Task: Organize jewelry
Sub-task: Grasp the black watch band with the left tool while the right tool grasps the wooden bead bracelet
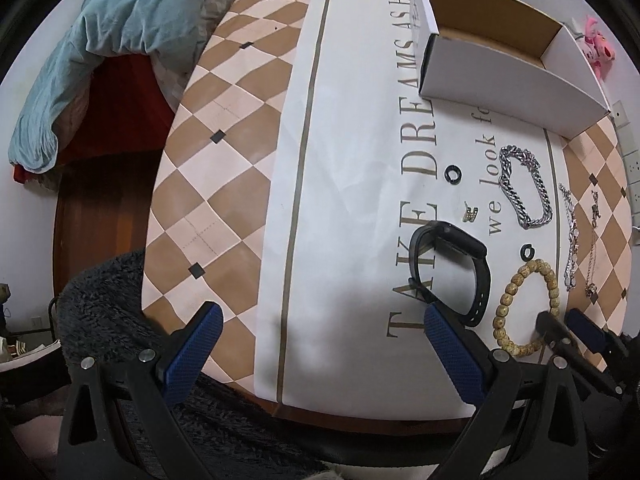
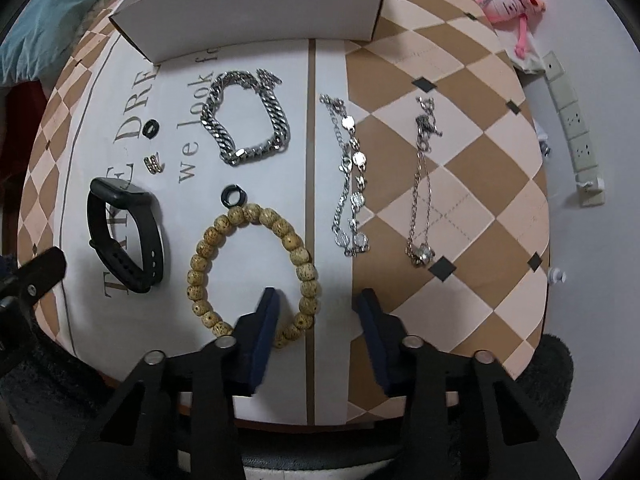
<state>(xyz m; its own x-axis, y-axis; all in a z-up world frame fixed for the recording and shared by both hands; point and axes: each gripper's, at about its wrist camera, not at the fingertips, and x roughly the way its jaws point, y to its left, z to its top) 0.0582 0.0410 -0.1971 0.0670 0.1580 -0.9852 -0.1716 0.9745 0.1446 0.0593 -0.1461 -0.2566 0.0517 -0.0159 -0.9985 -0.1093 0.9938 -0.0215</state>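
Note:
Jewelry lies on a round table. A wooden bead bracelet [image 2: 250, 270] [image 1: 524, 306], a black smartwatch [image 2: 126, 234] [image 1: 450, 270], a thick silver chain bracelet [image 2: 246, 118] [image 1: 524, 186], two black rings [image 2: 234, 199] [image 2: 151, 129], a small gold ring [image 2: 154, 165], a silver disc bracelet [image 2: 352, 176] and a thin chain with a pendant [image 2: 422, 184]. My right gripper [image 2: 316, 304] is open, its jaws astride the bead bracelet's near right side. My left gripper [image 1: 320, 316] is open and empty, its right finger [image 1: 452, 354] near the watch strap.
An open white cardboard box [image 2: 256, 20] [image 1: 508, 76] stands at the table's far side. The checkered cloth [image 2: 460, 208] covers the table. A pink toy [image 2: 516, 4] and a power strip [image 2: 576, 128] lie beyond the right edge. Blue fabric [image 1: 112, 40] lies at the left.

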